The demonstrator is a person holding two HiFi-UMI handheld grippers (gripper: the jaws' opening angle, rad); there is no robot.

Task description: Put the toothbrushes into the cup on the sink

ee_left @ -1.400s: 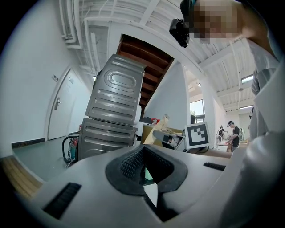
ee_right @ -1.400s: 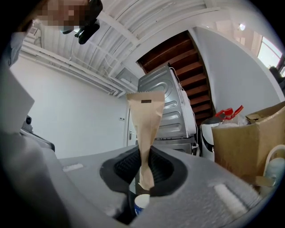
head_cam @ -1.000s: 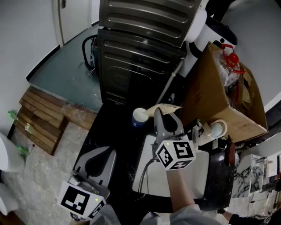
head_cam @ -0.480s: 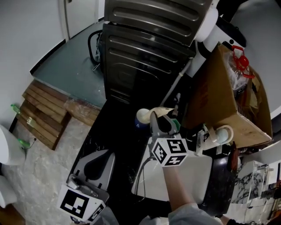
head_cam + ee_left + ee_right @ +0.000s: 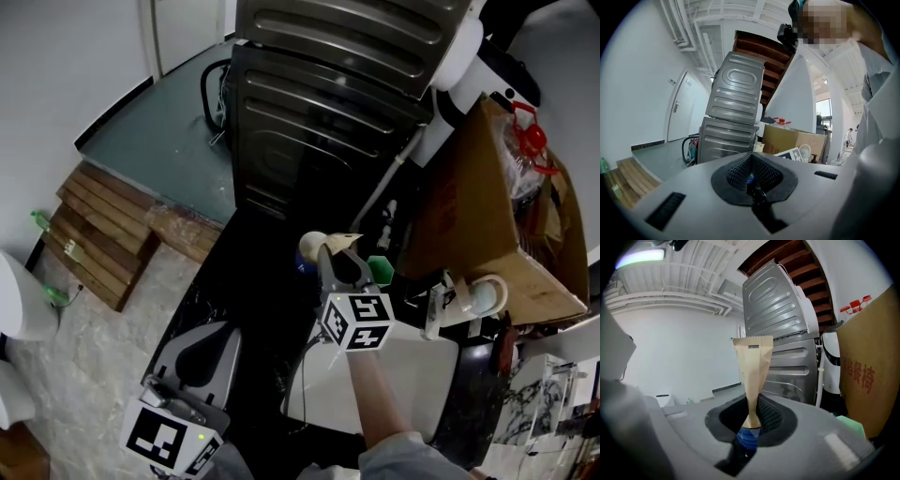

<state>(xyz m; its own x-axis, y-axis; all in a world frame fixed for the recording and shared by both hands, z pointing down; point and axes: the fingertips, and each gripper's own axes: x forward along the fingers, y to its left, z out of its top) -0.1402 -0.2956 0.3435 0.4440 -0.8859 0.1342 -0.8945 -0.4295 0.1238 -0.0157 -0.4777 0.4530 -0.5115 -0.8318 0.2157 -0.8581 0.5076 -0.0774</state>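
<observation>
Right tongs, centre of the head view, are pinched narrow on a toothbrush with a blue plastic handle and a beige paper sleeve over its head. The pads sit on the blue handle just under the sleeve, and the sleeve stands straight up out of the tongs. The brush is in the air near the upper-left corner of the white rectangular sink, not in any cup yet.

Left tongs are pressed together at the lower left of the head view, well apart from the sink. Nothing is clearly held. A tiny blue fleck shows in the pad gap; can't say what it is.

Handling, my read:
- It looks light, with a stiff handle. The plastic is smooth, so it could swivel in the pads if bumped.
- The paper sleeve is soft and crushable, so don't grip there. The current hold on the handle looks right.
- The lower handle is hidden inside the tongs, so its length is unknown.

Hard to make out:
- **Target cup:** unclear. Candidates are a white ceramic mug with a handle at the sink's right side, a green container just beside the tongs, and a white round-topped thing next to the sleeve. I'd guess the mug, but can't tell which way its opening faces.
- **Other toothbrushes:** none visible.
- **Dark surface around the sink:** it swallows detail.
</observation>
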